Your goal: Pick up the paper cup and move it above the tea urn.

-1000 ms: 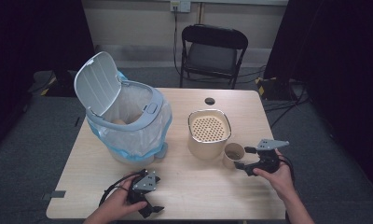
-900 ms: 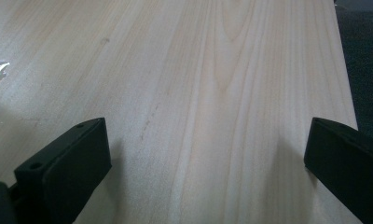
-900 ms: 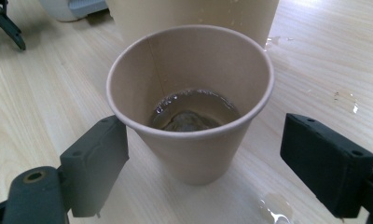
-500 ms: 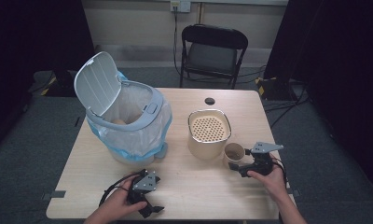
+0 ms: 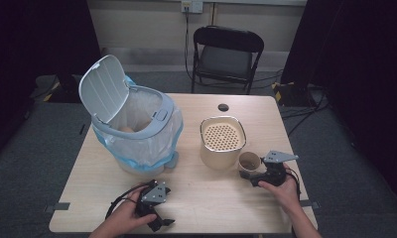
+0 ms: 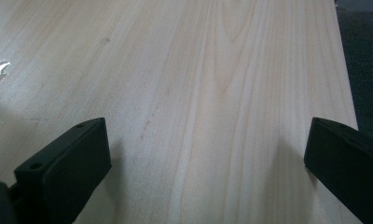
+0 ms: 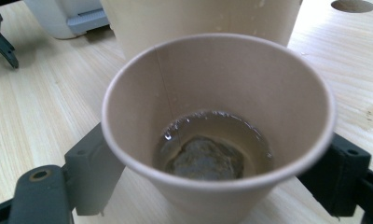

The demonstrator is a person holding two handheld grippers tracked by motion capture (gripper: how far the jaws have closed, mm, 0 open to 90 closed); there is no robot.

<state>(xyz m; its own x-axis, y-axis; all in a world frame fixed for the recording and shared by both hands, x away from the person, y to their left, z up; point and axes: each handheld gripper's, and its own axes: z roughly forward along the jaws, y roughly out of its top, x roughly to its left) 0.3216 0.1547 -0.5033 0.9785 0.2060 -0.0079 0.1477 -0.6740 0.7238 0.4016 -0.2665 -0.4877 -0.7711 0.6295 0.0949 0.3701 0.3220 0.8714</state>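
Observation:
A tan paper cup (image 5: pixel 248 161) stands on the wooden table (image 5: pixel 206 203), right of a beige canister. Seen close in the right gripper view, the cup (image 7: pixel 212 93) holds a little brownish liquid and a dark wet lump. My right gripper (image 5: pixel 250 172) is at the cup, its jaws standing one on each side of the cup's lower wall, about as wide apart as the cup; the right gripper (image 7: pixel 212 182) looks open. My left gripper (image 5: pixel 159 223) rests near the table's front edge; the left gripper (image 6: pixel 208 158) is open over bare wood.
A beige canister (image 5: pixel 222 144) with a perforated top stands just left of the cup. A white bin (image 5: pixel 137 134) with a raised lid and blue liner takes the table's left half. A dark round hole (image 5: pixel 223 107) lies at the back edge, and a folding chair (image 5: pixel 226 54) stands beyond.
My right gripper has moved left and slightly toward the person, bringing its jaws around the cup. The left gripper has stayed put.

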